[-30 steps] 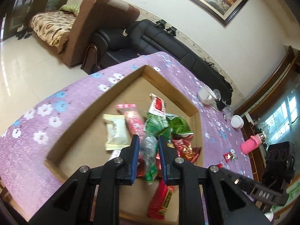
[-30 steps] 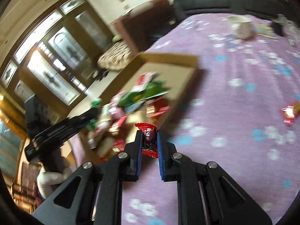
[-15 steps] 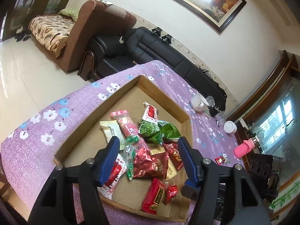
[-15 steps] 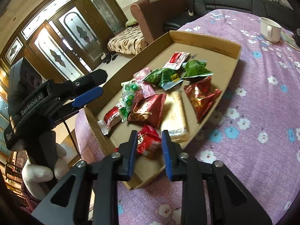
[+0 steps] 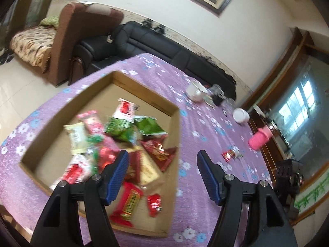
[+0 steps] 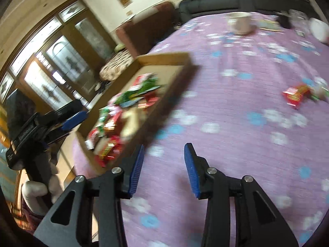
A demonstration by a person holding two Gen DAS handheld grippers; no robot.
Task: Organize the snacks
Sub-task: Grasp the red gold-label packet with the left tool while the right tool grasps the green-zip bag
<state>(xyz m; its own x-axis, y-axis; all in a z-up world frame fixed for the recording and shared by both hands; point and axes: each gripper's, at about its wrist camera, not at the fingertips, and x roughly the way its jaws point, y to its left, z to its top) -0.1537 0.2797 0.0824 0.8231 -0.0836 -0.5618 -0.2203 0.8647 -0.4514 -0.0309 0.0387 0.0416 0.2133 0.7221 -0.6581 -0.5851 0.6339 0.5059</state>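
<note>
A shallow cardboard tray on the purple flowered tablecloth holds several snack packets in red, green, pink and cream. My left gripper hangs over the tray's right wall, its jaws opening with nothing between them. My right gripper is over bare cloth to the right of the tray, jaws opening and empty. A small red packet lies in the tray's near corner. One loose red packet lies on the cloth at right, also the loose packet in the left wrist view. The left gripper shows at left.
A white mug, a white lidded cup and a pink bottle stand at the table's far side. A black sofa and a brown armchair sit beyond the table. A gloved hand holds the left tool.
Both grippers opened: the left let go of a green-wrapped candy into the tray, the right dropped its small red packet in the tray's near corner. Both then swung right, away from the pile.
</note>
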